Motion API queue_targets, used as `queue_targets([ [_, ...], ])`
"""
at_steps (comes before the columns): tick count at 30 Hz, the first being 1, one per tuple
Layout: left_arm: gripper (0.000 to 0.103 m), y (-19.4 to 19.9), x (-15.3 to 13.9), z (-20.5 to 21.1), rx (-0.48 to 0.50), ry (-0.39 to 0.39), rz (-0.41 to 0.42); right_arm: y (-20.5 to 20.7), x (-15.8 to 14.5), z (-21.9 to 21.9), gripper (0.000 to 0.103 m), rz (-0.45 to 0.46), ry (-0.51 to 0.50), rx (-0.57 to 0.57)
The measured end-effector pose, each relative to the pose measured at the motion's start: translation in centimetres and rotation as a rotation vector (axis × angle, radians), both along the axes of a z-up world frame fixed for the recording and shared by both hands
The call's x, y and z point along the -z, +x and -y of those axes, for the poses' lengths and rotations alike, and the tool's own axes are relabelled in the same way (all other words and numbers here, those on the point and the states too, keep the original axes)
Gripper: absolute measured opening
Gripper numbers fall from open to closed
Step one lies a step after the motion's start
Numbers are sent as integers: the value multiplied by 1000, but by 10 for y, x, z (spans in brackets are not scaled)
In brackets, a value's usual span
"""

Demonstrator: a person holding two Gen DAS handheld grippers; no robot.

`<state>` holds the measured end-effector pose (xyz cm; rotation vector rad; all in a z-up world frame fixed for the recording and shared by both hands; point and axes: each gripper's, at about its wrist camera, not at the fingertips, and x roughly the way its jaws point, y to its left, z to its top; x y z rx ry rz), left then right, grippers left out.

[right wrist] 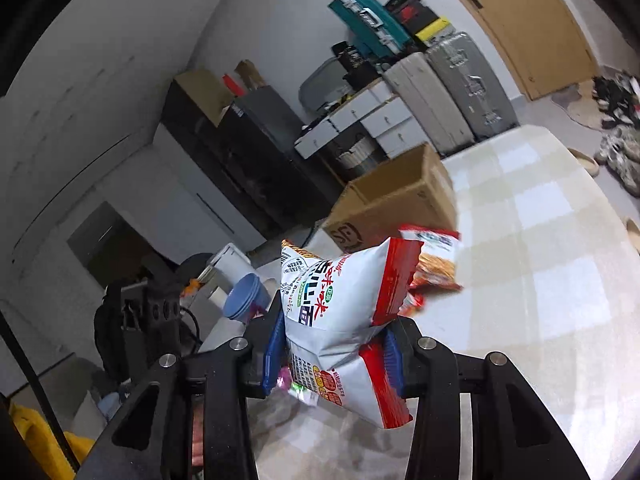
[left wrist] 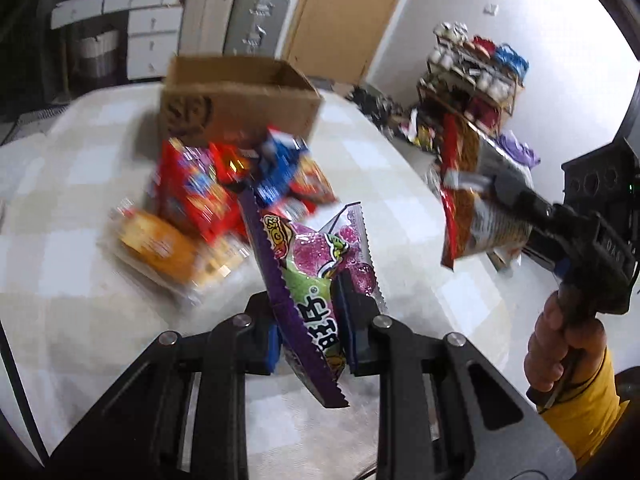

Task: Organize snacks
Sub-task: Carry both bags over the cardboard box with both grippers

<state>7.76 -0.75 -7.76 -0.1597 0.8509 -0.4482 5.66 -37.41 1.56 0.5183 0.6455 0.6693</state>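
left gripper (left wrist: 310, 320) is clamped on a purple and green candy packet (left wrist: 312, 264), blue pads biting its lower half. the packet's long axis runs up and away from the fingers, tilted left at the top, serrated purple edge toward the left pad. it hangs clear of the checked tablecloth (left wrist: 80, 184).

right gripper (right wrist: 332, 348) is clenched on a white and red noodle bag (right wrist: 340, 296), pads pressing its waist so the bag puffs above and below. the bag stands roughly upright between the fingers. seen from the left wrist, the same bag (left wrist: 476, 200) is lifted off the table on the right side, with the person's hand (left wrist: 560, 344) in a yellow sleeve on the handle.

key relation: the open cardboard box (left wrist: 240, 100) sits at the far end of the table, straight ahead of the left gripper, beyond the snack pile (left wrist: 224, 192) that lies just in front of its near wall. from the right wrist the box (right wrist: 396, 200) lies ahead and a little right, mouth up. the left hand looks the more squarely lined up; which is nearer i cannot tell.

pose: left gripper pitches down toward the pile, right one is closer to level. judgement: both packets are lifted and the next move is a carry over the pile to drop into the box; the puffy noodle bag may slip.
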Motion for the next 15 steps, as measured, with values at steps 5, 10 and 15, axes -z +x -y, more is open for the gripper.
queue_targets([
  [5, 20, 17, -38, -27, -41, -11, 67, 22, -27, -20, 42, 27, -17, -47],
  [10, 20, 39, -74, -41, -63, 20, 130, 50, -56, -37, 42, 66, -40, -76],
  [15, 20, 79, -109, -55, -83, 46, 180, 92, -77, -51, 42, 73, -51, -92],
])
